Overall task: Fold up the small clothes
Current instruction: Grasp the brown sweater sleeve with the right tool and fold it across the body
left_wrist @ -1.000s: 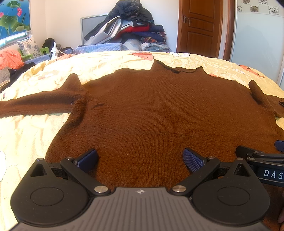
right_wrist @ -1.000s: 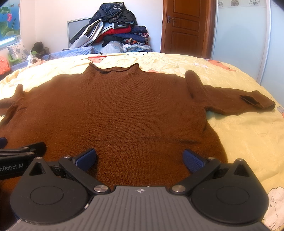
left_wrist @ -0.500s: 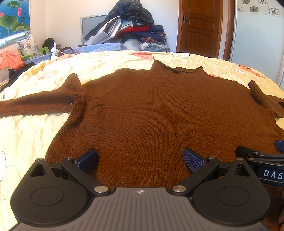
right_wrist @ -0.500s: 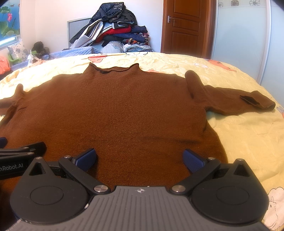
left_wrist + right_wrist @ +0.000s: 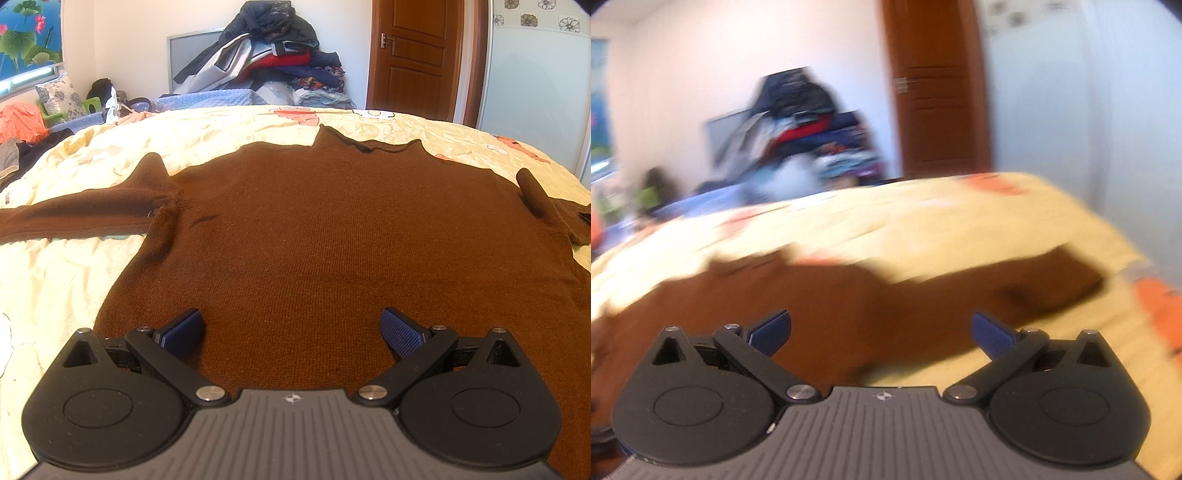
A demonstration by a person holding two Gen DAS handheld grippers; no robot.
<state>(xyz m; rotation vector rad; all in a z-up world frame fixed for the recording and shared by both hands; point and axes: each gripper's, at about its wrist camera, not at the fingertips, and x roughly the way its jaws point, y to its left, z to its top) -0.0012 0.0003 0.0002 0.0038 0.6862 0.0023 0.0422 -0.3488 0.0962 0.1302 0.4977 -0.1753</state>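
Left wrist view showed the brown sweater (image 5: 332, 236) spread flat on the yellow bedspread (image 5: 55, 280), the left gripper (image 5: 291, 332) spread wide over its hem, the right gripper (image 5: 881, 332) likewise wide near its sleeve

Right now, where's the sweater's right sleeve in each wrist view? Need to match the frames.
Left wrist: right sleeve at the far right edge, mostly cut off by the frame.
Right wrist: right sleeve right of centre, reaching toward the right edge, motion-blurred.
Shared landmark: the wooden door, behind the bed in both.
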